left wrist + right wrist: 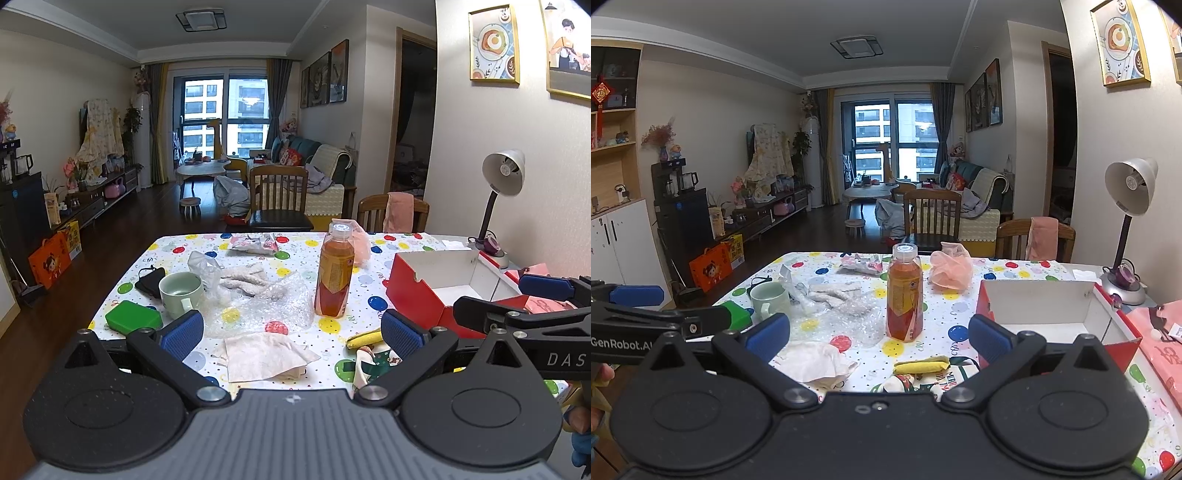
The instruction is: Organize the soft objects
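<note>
The table with a balloon-print cloth carries soft items: a crumpled white tissue, bubble wrap, a white fuzzy cloth, a pink plastic bag, a yellow soft roll and a Christmas-print cloth. An open red box with a white inside stands at the right. My left gripper hangs open above the tissue at the near edge. My right gripper is open too, beside it, near the yellow roll.
An orange drink bottle stands mid-table. A pale green mug, a green case and a black pouch sit at the left. A desk lamp and a pink packet are at the right. Wooden chairs stand beyond.
</note>
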{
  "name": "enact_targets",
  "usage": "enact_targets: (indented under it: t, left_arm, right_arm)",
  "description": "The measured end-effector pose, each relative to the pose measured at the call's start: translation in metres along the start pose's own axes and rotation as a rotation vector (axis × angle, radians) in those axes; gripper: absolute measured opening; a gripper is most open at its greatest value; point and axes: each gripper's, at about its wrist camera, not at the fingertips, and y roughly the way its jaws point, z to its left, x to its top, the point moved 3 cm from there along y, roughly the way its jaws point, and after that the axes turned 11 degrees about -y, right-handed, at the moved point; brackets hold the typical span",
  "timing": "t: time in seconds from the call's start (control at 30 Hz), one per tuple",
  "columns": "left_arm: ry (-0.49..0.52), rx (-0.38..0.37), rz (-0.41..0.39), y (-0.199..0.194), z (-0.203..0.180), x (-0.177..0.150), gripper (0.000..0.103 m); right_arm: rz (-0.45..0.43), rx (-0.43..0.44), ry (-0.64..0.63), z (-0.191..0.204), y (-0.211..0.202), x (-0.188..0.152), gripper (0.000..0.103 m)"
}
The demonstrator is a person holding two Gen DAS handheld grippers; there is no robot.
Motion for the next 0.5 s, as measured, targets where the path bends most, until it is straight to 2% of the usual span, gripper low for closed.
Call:
enact_targets:
  t: [0.5]
  left_arm:
    - [0.011,-0.016,0.004,0.011,0.001,0.006,0.103]
  right_arm:
    - [0.012,-0.010,0.007,-0.007,0.004,-0.002,0.103]
